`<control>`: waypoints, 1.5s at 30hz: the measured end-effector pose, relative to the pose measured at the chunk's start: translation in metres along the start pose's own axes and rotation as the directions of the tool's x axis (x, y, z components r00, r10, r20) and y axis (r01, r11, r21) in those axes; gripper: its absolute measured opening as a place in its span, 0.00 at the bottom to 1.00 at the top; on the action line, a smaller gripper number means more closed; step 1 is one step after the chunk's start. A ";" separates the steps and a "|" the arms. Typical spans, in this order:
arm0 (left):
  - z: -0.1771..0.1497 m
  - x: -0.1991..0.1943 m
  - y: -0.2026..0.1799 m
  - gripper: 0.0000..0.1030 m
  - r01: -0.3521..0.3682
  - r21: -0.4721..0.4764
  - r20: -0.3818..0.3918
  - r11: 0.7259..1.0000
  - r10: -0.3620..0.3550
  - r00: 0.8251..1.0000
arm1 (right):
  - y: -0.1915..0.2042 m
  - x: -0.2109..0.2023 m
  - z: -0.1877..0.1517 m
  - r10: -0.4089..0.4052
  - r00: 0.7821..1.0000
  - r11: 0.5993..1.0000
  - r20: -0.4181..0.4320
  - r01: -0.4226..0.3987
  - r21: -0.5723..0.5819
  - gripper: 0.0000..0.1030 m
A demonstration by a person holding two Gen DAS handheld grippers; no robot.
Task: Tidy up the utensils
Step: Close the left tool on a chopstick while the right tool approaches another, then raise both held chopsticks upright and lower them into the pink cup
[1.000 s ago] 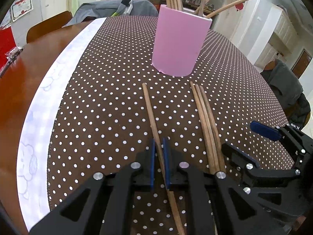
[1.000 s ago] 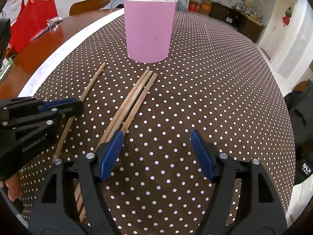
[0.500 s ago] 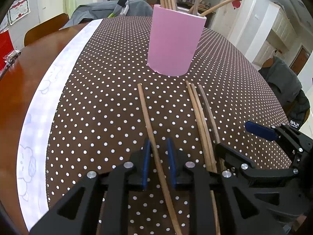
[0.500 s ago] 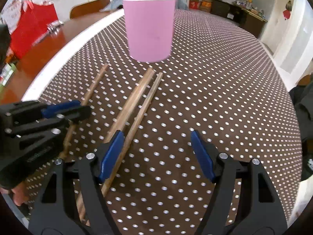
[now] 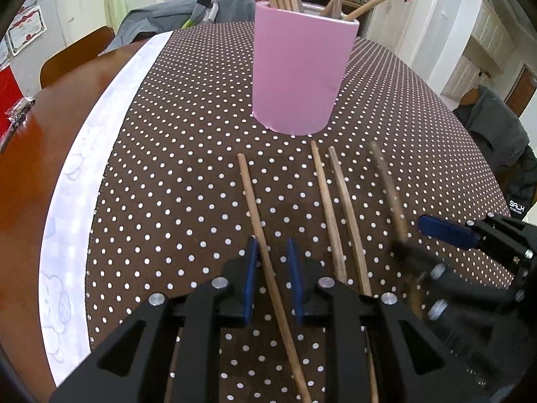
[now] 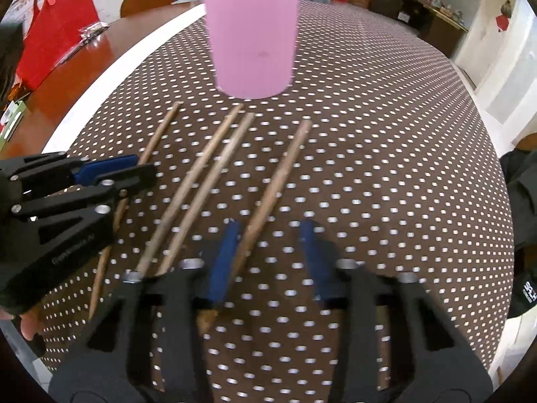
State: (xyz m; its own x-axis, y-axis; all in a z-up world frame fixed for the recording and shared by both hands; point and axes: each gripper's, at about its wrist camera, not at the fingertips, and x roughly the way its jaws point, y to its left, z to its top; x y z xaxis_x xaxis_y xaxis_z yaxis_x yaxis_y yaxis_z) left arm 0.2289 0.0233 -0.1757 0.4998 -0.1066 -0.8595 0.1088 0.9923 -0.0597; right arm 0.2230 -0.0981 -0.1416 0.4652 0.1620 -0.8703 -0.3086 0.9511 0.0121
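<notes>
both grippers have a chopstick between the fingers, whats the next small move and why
Probably finish closing both before lifting. The left gripper and the right gripper are closing, each astride one chopstick lying on the tablecloth, with gaps showing. Then carry them to the pink cup.

left tongs (image 5: 271, 280): black frame; blue pads; silver screws | right tongs (image 6: 268, 262): same

- The near ends of the four loose chopsticks (image 5: 330, 208) are hidden beneath the grippers' bodies.
- The rightmost chopstick (image 5: 389, 184) is smeared by motion blur.
- The pink cup's (image 6: 251, 40) sticks are cropped by the frame top.
</notes>
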 end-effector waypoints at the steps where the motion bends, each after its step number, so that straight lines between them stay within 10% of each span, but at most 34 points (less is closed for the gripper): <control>1: 0.000 0.000 0.000 0.12 -0.009 -0.003 0.001 1.000 0.009 1.000 | -0.006 0.000 0.001 0.020 1.000 1.000 -0.007 -0.020 0.012 0.23; 15: -0.002 -0.023 0.007 0.05 0.036 -0.057 0.102 0.998 -0.030 0.994 | -0.050 -0.012 -0.007 0.178 0.984 0.980 0.030 -0.180 0.087 0.05; 23: 0.001 -0.069 -0.009 0.06 0.140 -0.005 0.264 0.990 -0.134 0.955 | -0.069 -0.059 -0.020 0.248 0.952 0.959 0.179 -0.268 0.094 0.05; 28: 0.004 -0.102 -0.022 0.06 0.195 0.046 0.388 0.980 -0.198 0.900 | -0.078 -0.103 -0.024 0.278 0.906 0.947 0.320 -0.314 0.068 0.05; 45: 0.044 -0.164 -0.029 0.06 0.242 0.039 0.767 0.970 -0.184 0.615 | -0.065 -0.172 0.023 0.243 0.725 0.947 0.644 -0.321 0.004 0.06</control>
State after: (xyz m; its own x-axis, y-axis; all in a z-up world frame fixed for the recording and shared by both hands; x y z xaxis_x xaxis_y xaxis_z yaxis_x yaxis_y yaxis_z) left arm 0.1821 0.0095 -0.0110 0.9463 -0.2969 -0.1280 0.2597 0.9338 -0.2461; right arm 0.1821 -0.1816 0.0190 0.7971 0.5178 -0.3107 -0.4380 0.8500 0.2926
